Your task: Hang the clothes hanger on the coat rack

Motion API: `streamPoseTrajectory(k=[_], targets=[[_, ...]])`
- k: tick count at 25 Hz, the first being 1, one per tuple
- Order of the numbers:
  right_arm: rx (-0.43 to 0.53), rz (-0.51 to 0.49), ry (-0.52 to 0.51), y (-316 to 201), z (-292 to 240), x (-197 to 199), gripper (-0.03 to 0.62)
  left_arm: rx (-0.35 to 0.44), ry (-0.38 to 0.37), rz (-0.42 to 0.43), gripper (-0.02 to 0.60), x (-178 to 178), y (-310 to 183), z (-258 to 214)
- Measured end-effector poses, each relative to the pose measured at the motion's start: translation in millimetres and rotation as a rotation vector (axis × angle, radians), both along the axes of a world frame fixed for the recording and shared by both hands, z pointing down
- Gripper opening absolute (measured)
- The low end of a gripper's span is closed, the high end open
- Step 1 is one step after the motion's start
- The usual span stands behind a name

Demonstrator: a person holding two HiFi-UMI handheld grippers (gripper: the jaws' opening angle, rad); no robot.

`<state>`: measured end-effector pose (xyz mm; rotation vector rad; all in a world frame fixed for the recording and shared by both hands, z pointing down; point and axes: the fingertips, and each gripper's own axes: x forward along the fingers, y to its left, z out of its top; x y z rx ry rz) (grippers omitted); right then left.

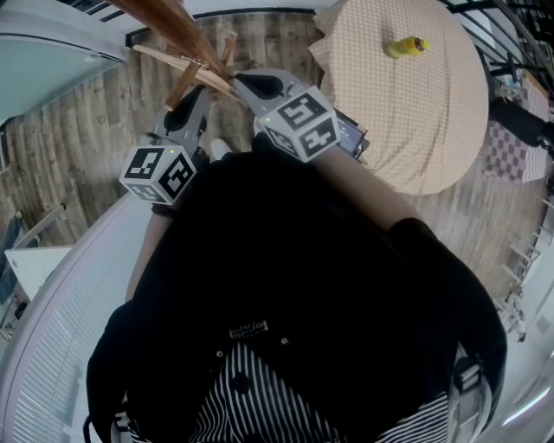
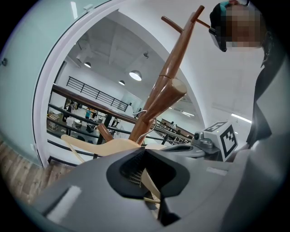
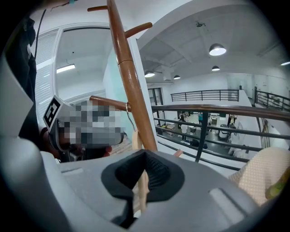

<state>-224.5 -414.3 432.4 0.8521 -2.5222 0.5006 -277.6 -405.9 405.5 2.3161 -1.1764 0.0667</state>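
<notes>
The pale wooden clothes hanger [image 1: 177,62] is held up against the brown coat rack [image 1: 164,22]. In the right gripper view its metal hook [image 3: 128,111] curls at a peg [image 3: 106,103] close to the rack's trunk [image 3: 131,90]. The left gripper [image 1: 197,93] is shut on a thin wooden part of the hanger [image 2: 147,181], below the hanger's arm [image 2: 104,146]. The right gripper [image 1: 245,85] is shut on another strip of the hanger [image 3: 142,190]. The two grippers sit side by side, and each one's marker cube shows in the other's view.
A round table [image 1: 433,130] with a beige cloth stands to the right, with a small yellow object [image 1: 405,47] on it. Behind the rack are a curved white wall [image 2: 59,68], glass and dark railings [image 3: 204,108]. The person's black-clad body fills the lower head view.
</notes>
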Motion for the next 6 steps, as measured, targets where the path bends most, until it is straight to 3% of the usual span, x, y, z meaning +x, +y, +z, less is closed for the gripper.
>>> streamPoseTrajectory(k=[6], targets=[[-0.005, -0.004, 0.004, 1.5, 0.2, -0.9, 0.002, 0.002, 0.000, -0.002, 0.000, -2.1, 1.3, -1.2]])
